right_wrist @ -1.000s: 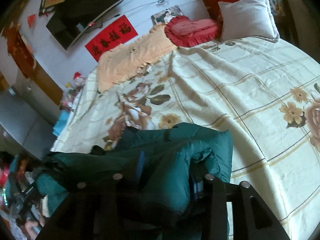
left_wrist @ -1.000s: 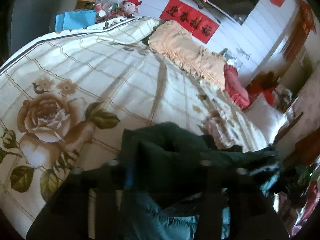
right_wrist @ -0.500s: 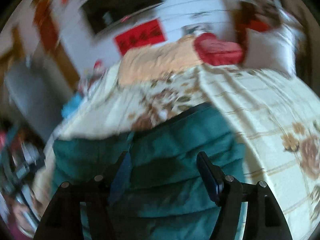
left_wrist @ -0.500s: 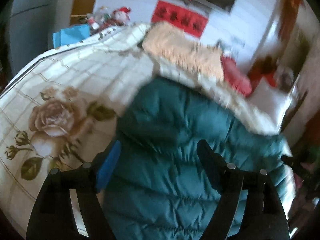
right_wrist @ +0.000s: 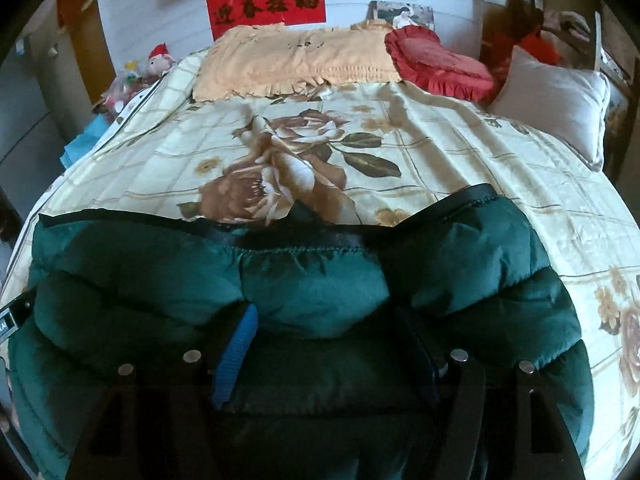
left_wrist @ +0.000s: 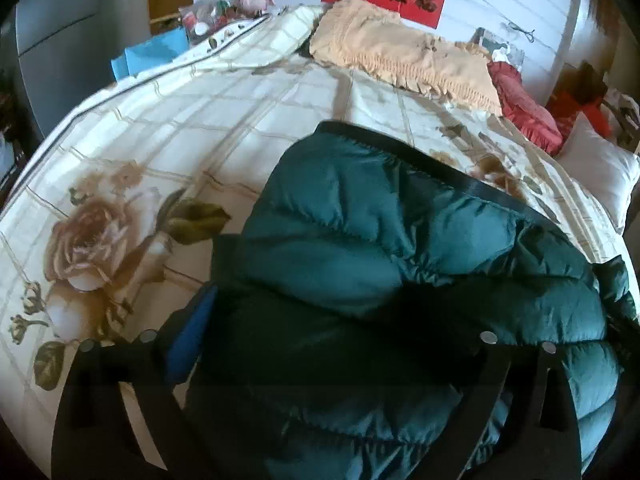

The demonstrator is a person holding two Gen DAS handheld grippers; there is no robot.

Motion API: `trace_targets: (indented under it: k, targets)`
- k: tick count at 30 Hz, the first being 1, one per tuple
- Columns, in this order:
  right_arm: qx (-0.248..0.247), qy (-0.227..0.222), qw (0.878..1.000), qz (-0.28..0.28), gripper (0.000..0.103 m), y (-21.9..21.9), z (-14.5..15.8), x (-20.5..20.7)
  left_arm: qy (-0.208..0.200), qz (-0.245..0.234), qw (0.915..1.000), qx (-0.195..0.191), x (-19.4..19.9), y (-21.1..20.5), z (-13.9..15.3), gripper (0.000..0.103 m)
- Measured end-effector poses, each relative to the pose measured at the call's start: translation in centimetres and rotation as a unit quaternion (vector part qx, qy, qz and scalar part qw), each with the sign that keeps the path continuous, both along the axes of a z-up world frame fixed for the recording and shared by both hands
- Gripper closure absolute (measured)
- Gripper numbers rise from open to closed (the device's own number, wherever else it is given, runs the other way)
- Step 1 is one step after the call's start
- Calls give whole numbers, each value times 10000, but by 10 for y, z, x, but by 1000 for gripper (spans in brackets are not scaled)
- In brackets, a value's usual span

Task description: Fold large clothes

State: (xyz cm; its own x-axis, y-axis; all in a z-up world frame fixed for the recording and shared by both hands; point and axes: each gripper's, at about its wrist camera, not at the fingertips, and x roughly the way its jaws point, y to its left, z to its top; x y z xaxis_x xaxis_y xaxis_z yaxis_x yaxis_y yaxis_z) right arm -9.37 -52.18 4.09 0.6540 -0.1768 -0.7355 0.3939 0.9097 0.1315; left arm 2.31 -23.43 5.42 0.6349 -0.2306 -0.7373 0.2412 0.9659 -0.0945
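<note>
A dark green puffer jacket [left_wrist: 400,264] lies spread on the floral bedspread [left_wrist: 160,128], its black hem edge toward the pillows. It also shows in the right wrist view [right_wrist: 312,292]. My left gripper [left_wrist: 320,344] has its jaws wide apart with jacket padding bulging between them; the blue pad [left_wrist: 192,336] of its left finger shows, the right fingertip is buried in fabric. My right gripper [right_wrist: 328,344] also stands wide apart astride a puffed fold, blue pad [right_wrist: 236,352] visible. Neither gripper pinches the jacket.
A peach frilled blanket [right_wrist: 292,60], a red cushion [right_wrist: 436,64] and a white pillow [right_wrist: 556,96] lie at the head of the bed. Toys and a blue bag [left_wrist: 152,56] sit off the bed's left side. The other gripper's edge [right_wrist: 12,316] shows at left.
A second ago both grippers held the bunched jacket shut. They swung it forward onto the bed, opened, and the jacket now lies spread flat under them.
</note>
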Motion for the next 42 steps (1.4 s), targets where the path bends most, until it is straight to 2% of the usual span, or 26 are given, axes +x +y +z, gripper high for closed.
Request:
trace_targets:
  k: [4, 8, 11, 15, 18, 20, 25, 28, 30, 33, 36, 39, 42]
  targets:
    - [-69, 51, 10000, 11, 36, 6, 8, -4, 165, -19, 9997, -172, -4, 11, 8, 6]
    - [-43, -415, 9991, 50, 36, 8, 34, -38, -364, -80, 9993, -86, -29, 13, 31, 6]
    - [-152, -674, 9975, -160, 35, -1, 49, -58, -572, -163, 9982, -93, -34, 6, 42, 6]
    - [-388, -385, 9979, -343, 34, -19, 49, -54, -462, -90, 9988, 153, -18, -11, 39, 6]
    - [-408, -131, 9977, -526, 34, -35, 33, -46, -106, -11, 9996, 252, 0, -17, 21, 6]
    - [-361, 66, 9976, -581, 33, -45, 21, -42, -69, 1, 9997, 244, 4, -19, 16, 4]
    - [-55, -16, 9975, -697, 27, -60, 2, -39, -42, -18, 9989, 464, 10, -29, 8, 2]
    - [-130, 47, 9973, -720, 27, -57, 3, -39, -101, -5, 9986, 510, 9, -30, 6, 2]
    - [-337, 131, 9966, -737, 27, -48, 17, -43, -117, -16, 9987, 502, 8, -29, 5, 2]
    - [-520, -247, 9970, -513, 27, -24, 45, -56, -98, -17, 9989, 461, 8, -28, 5, 2]
    - [-326, -733, 9968, 71, 27, 13, 73, -61, -105, -19, 9989, 464, 9, -27, 5, 2]
    - [-143, -722, 9947, 721, 27, 55, 78, -41, -93, -30, 9990, 442, 9, -27, 4, 2]
    - [-153, -607, 9930, 1001, 27, 82, 69, -19, -83, -38, 9991, 407, 11, -26, 4, 2]
